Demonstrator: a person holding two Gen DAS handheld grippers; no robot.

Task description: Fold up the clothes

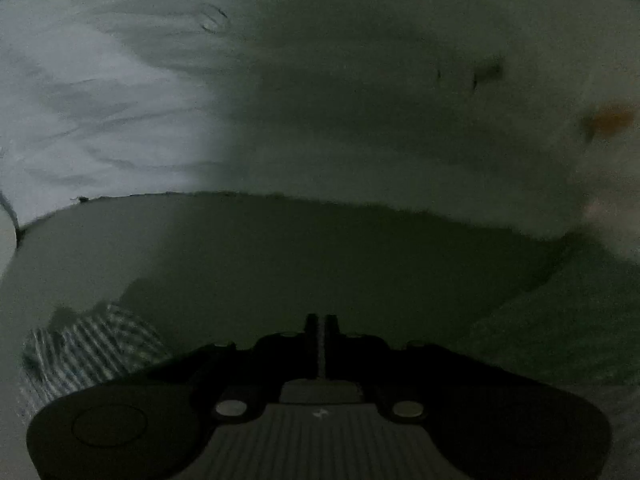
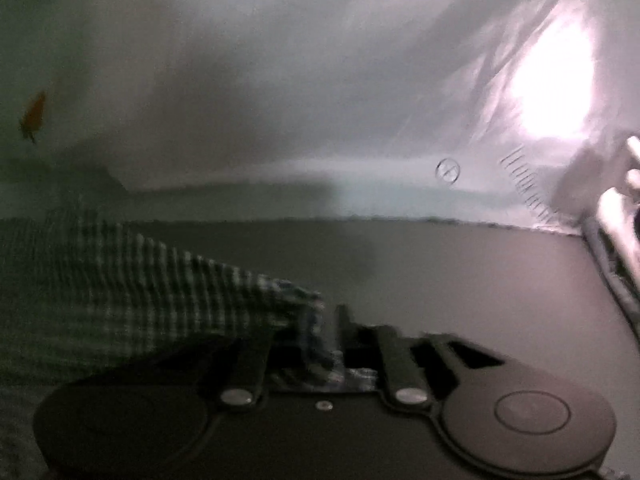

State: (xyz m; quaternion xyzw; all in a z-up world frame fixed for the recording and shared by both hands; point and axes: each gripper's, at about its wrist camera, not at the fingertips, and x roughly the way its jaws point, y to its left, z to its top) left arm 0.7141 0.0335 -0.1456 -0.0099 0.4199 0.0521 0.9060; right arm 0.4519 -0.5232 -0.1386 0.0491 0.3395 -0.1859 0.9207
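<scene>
Left tongs nearly pressed together, nothing visible btwn. Right tongs spread, checked garment bunched btwn them; grip can't be confirmed. Garment lies on dark desk. Pale wall behind. Dim, blurred.

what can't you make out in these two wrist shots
- Left wrist: most of the checked cloth, hidden behind the left gripper body and dim light.
- Right wrist: whether the right gripper pinches the cloth; motion blur.
- Both: the orange spot; too blurred to identify.
</scene>
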